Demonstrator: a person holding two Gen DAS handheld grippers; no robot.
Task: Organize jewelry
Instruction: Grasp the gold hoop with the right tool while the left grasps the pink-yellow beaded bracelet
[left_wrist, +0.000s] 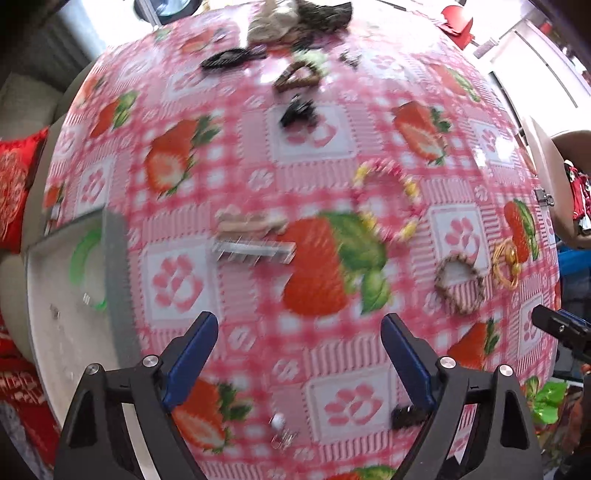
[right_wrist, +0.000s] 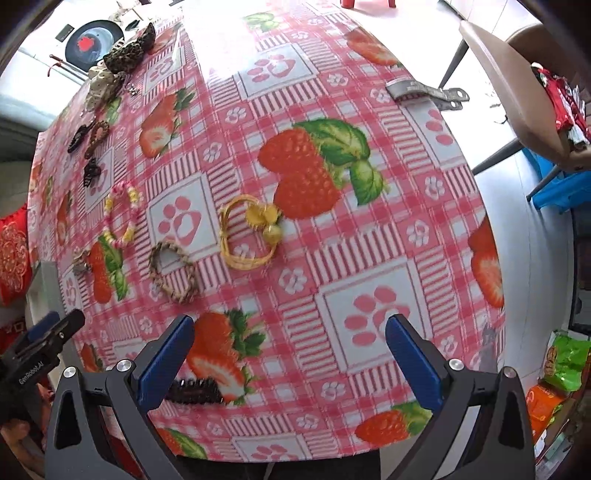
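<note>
Left wrist view: the left hand-held gripper is wide open and holds nothing. A pink bead bracelet lies at 1 o'clock on the worktop, a white tray at 9 o'clock.

Right wrist view: the right hand-held gripper is wide open and empty. A yellow bracelet lies at 11 o'clock, a braided bracelet just beside it. A dark hair clip sits by the left finger.

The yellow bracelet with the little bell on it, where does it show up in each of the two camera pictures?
Left wrist view: the yellow bracelet lies far right, near the table's edge, just right of the brown braided bracelet.
Right wrist view: the yellow bracelet lies near the middle, left of a big printed strawberry.
Shared landmark: the brown braided bracelet sits beside it in both views, on its left.
</note>
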